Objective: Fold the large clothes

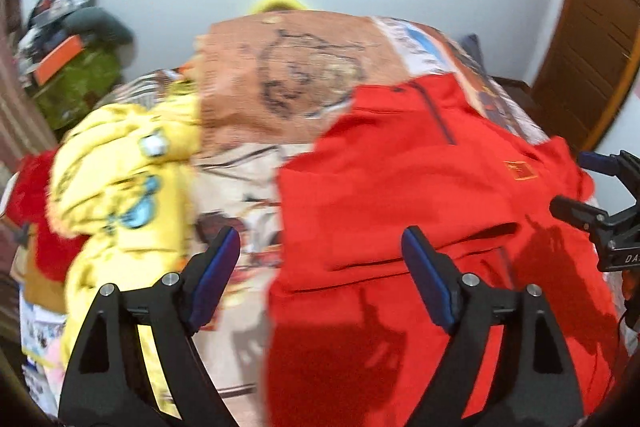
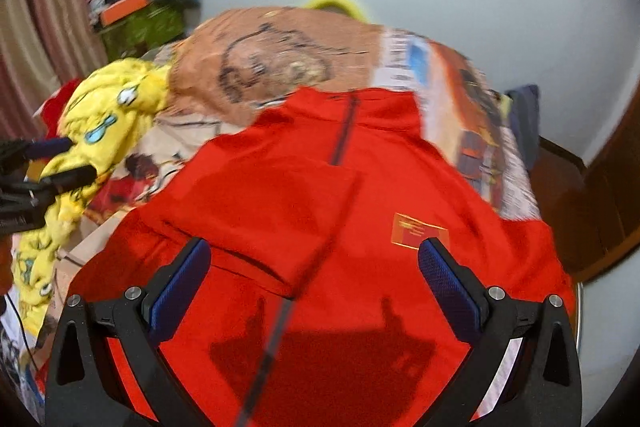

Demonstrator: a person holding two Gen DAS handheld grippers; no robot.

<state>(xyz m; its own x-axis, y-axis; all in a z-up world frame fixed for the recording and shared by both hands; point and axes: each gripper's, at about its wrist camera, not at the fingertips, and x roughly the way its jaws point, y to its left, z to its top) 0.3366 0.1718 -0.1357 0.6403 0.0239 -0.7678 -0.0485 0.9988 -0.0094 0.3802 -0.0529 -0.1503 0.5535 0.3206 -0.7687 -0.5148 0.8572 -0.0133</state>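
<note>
Left tool [image 1: 321,259] is hovering w/ jaws wide apart, gripping nothing, over the left edge of the red zip-front fabric jacket [image 1: 420,211]. Right tool [image 2: 314,269] is also gaping, empty, above the jacket's middle. Jacket is lying spread on the bed w/ cartoon-print bedsheet [image 1: 280,83], collar toward the wall; its small red-and-gold chest label [image 2: 420,231] is too blurred to read. Crumpled yellow cartoon-print garment [image 1: 120,179] is lying just beside it, to the left.
</note>
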